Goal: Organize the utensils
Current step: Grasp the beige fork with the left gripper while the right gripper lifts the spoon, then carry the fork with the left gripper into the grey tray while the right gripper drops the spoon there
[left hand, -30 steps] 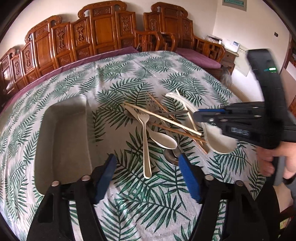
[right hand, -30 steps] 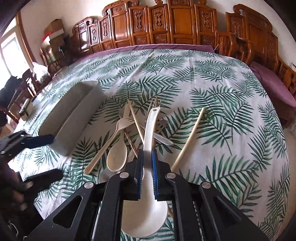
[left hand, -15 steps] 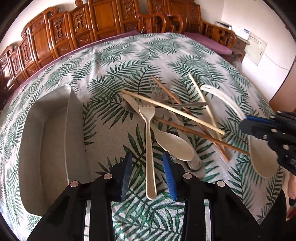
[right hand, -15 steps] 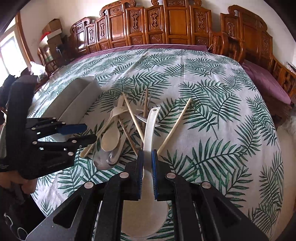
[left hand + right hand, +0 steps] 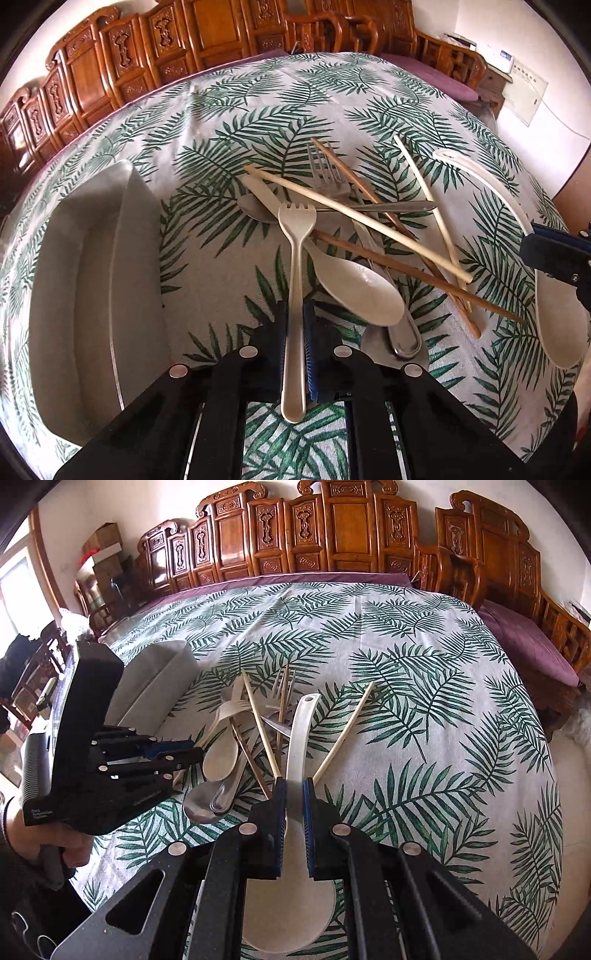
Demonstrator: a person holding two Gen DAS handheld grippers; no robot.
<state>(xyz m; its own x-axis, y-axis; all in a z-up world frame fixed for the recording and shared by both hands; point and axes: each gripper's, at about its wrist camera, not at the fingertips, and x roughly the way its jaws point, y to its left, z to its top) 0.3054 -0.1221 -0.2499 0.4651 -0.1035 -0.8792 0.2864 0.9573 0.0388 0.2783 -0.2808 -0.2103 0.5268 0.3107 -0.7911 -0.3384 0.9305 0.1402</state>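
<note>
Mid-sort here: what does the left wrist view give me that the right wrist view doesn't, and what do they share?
Left wrist only: the left claw, closing with the cream fork's handle between its pads, plus the open inside of the grey tray.

Right wrist only: the right claw shut on the white ladle's handle, and the hand carrying the left claw.

Both: the tangled pile with the cream spoon, metal fork, chopsticks and leaf-print tablecloth.

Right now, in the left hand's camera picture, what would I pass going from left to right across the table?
Grey tray → cream fork pinched in the left claw, whose jaws are closing → cream spoon → pale chopstick → big white ladle held in the right claw.
</note>
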